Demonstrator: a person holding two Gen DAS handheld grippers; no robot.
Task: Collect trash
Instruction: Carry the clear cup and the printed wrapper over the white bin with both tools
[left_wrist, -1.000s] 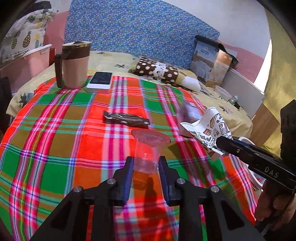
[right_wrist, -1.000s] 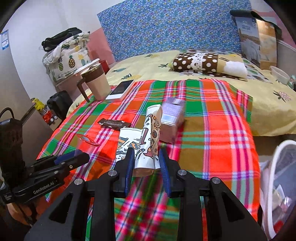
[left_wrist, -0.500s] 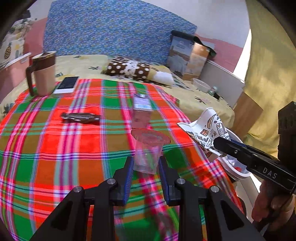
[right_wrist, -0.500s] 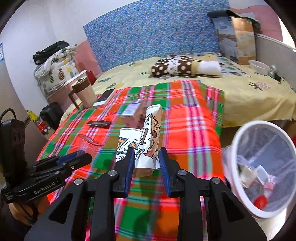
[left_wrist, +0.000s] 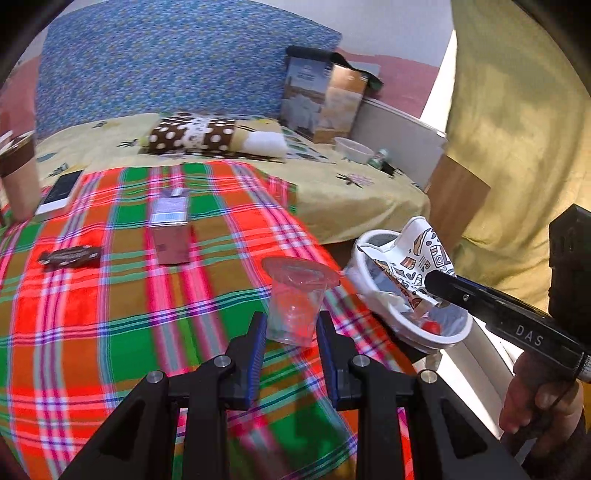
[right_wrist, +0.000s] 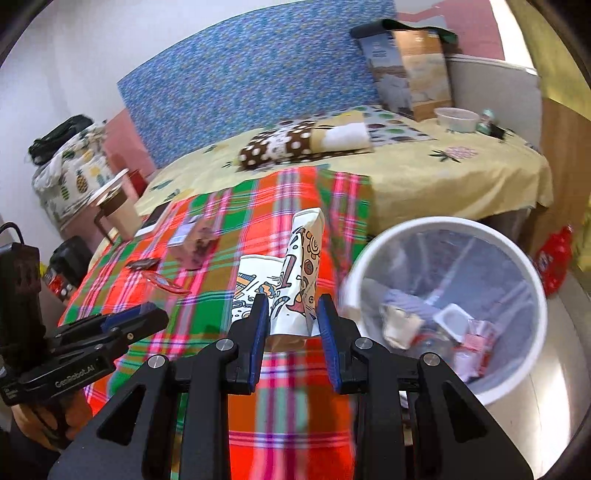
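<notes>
2 grippers carry trash over the plaid cloth (left_wrist: 110, 332), beside a white bin (right_wrist: 443, 236).

The bin, at the cloth's right edge, holds a small white tub, crumpled paper and a red cap. The left gripper (left_wrist: 291, 345) is clamped on 1 clear cup (left_wrist: 297, 299); the right gripper (right_wrist: 291, 325) is clamped on 1 patterned paper cup (right_wrist: 295, 280), flattened, at the bin's rim. On the cloth lie 1 carton (left_wrist: 170, 229), 1 dark wrapper (left_wrist: 70, 256), 1 phone (left_wrist: 59, 192) and 1 mug (right_wrist: 118, 212). The cloth's near part is bare.
</notes>
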